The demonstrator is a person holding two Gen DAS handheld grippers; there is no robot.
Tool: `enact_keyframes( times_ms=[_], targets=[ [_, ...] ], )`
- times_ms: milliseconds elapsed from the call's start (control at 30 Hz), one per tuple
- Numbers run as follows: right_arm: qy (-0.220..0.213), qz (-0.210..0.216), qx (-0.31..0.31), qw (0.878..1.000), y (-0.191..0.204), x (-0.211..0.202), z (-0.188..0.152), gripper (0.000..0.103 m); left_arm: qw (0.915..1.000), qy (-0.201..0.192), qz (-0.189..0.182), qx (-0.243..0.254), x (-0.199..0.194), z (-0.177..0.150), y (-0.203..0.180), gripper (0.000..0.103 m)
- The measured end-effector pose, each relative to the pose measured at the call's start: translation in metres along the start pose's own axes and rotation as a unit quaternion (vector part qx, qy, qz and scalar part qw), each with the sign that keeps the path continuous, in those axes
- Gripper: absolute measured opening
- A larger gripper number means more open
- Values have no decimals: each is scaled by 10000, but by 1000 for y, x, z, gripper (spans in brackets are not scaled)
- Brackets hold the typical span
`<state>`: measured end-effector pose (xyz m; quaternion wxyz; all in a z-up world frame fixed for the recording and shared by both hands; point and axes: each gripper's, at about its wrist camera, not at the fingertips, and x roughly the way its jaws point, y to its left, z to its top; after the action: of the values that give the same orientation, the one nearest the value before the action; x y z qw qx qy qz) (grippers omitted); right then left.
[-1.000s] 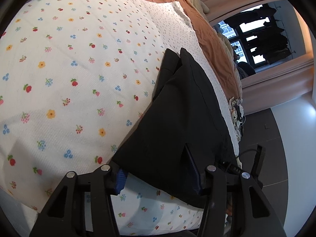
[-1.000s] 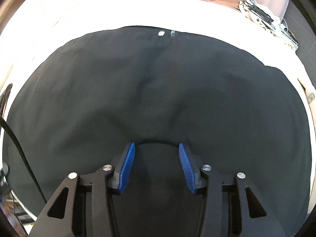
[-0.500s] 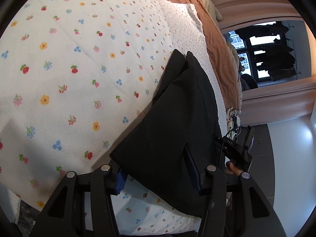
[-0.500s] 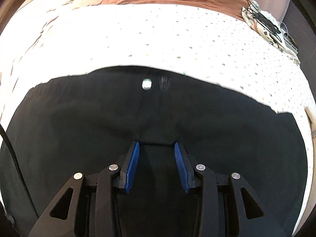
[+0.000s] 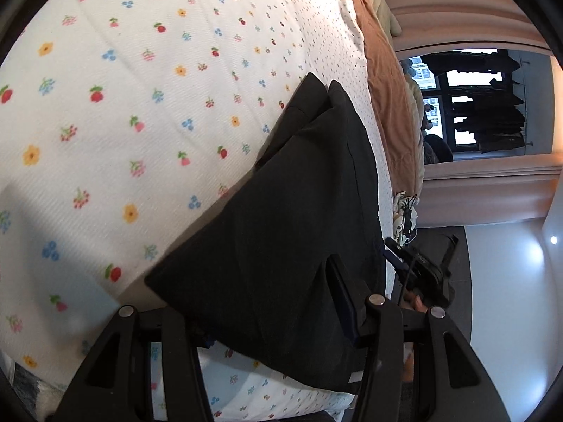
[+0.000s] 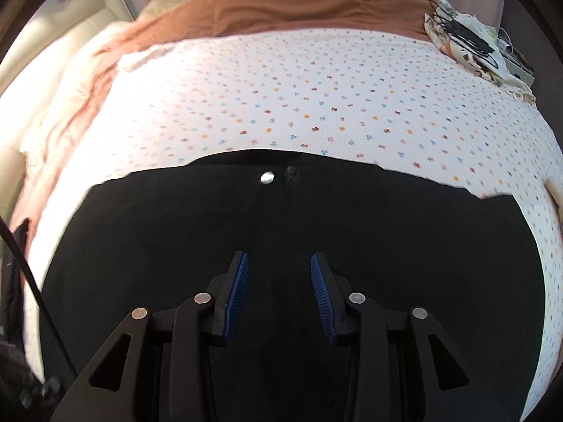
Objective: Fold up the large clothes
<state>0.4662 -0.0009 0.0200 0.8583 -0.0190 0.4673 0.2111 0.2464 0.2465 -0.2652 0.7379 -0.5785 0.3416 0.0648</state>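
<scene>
The flowered bedsheet supports the black trousers, waistband button visible. Folding appears partial; further folds remain. The left gripper grips a trouser fold. The right gripper, jaws just narrowed, stands half-open; any grip is unclear.

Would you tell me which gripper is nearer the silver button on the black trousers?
Right. The right gripper hangs over the black trousers just short of the silver button; the left gripper grips another edge.

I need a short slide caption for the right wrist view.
Right tongs over black trousers with a silver button, spread on a floral bedsheet.
</scene>
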Motion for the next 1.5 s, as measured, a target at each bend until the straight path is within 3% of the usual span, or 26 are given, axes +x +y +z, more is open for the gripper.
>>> enact_keyframes(
  times_ms=[100,233,367,533,633,833,1000,1133,1300,1500],
  targets=[
    [-90,256,61,9996,-6,-16,-24,34,9999,-31,-59,102,1,2,-2,50],
    [-33,626,158,9979,-16,-23,-57,35,9998,-104,-133,137,-4,4,-6,28],
    [38,937,151,9955,-18,-24,-96,35,9989,-191,-267,322,-10,3,-20,21],
    [279,1458,180,9888,-13,-33,-141,35,9959,-277,-486,715,-20,1,-54,19],
    [388,1663,108,9853,-26,-33,-144,35,9930,-293,-619,958,-24,-1,-77,19],
    [517,1816,268,9816,-38,-22,-165,35,9888,-236,-890,1178,-28,-4,-114,19],
    [640,1751,541,9810,-43,22,-187,35,9838,-85,-1024,1466,-21,-15,-148,18],
    [548,1835,748,9786,-50,50,-195,34,9782,42,-1232,1672,-15,-28,-173,18],
    [528,2179,1001,9694,-63,44,-209,35,9718,200,-1365,1914,-7,-41,-206,18],
    [76,2430,1429,9594,-105,33,-202,35,9639,429,-1504,2155,9,-58,-244,18]
  ],
)
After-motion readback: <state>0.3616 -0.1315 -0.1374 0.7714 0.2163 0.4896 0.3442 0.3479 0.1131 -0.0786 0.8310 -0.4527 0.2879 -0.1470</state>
